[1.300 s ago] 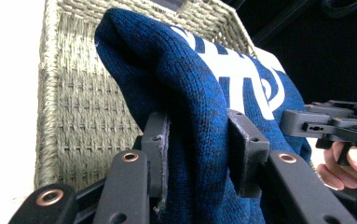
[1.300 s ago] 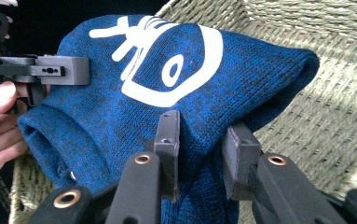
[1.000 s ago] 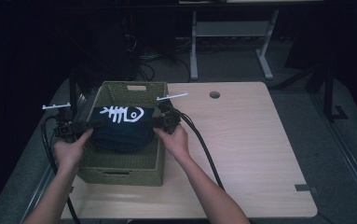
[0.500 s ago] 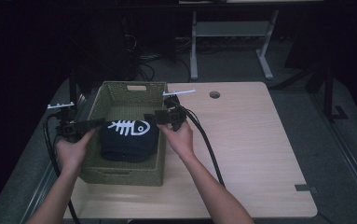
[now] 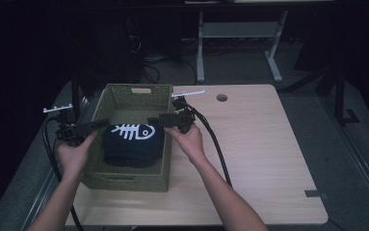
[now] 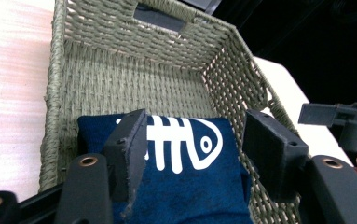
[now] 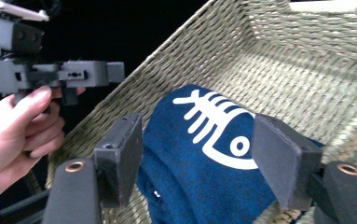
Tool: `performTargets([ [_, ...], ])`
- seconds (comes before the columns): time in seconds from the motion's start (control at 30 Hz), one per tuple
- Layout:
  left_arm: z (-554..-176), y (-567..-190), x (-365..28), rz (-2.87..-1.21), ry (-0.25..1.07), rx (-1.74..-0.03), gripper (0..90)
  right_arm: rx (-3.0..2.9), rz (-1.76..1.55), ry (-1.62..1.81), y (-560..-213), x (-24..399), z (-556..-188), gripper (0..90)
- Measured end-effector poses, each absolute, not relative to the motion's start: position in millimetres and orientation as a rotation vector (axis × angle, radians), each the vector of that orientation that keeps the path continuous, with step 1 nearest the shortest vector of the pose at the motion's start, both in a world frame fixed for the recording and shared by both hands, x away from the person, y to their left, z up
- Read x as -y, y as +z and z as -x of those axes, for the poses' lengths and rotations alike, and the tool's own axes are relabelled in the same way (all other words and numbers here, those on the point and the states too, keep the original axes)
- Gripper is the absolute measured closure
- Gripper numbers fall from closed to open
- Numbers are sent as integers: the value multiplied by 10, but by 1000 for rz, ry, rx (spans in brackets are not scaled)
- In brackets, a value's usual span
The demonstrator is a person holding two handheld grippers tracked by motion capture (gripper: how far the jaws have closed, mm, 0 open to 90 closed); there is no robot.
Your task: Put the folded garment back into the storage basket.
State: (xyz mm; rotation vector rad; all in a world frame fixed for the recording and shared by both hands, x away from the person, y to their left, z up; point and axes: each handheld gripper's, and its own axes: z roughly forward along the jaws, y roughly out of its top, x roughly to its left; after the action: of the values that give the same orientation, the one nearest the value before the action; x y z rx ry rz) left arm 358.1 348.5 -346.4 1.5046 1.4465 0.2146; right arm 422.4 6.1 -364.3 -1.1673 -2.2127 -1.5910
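One folded navy garment (image 5: 133, 144) with a white fish-skeleton print lay in the near half of the woven basket (image 5: 133, 94), soft and light by the look of it, likely to sag and unfold if lifted by one corner. Its thick folded side edges seemed the best places to pinch, one per tool. The left gripper (image 5: 98, 125) and right gripper (image 5: 157, 121) hovered above it at the basket's side rims, jaws just opening, parted and empty. The basket sat on the pale wooden table (image 5: 259, 144).
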Motion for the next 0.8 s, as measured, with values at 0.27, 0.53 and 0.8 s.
performTargets([
  [0.27, -3565, -3419, -3463, -1500, 222, -1424, 350, 2219, 1112, -1612, -3607, -14, -4213, 326],
  [0.53, -3554, -3368, -3378, -1496, 220, -1409, 314, 2214, 1103, -1636, -3544, 62, -4197, 301],
  [0.8, -3529, -3326, -3292, -1498, 217, -1382, 299, 2199, 1082, -1652, -3493, 183, -4172, 288],
])
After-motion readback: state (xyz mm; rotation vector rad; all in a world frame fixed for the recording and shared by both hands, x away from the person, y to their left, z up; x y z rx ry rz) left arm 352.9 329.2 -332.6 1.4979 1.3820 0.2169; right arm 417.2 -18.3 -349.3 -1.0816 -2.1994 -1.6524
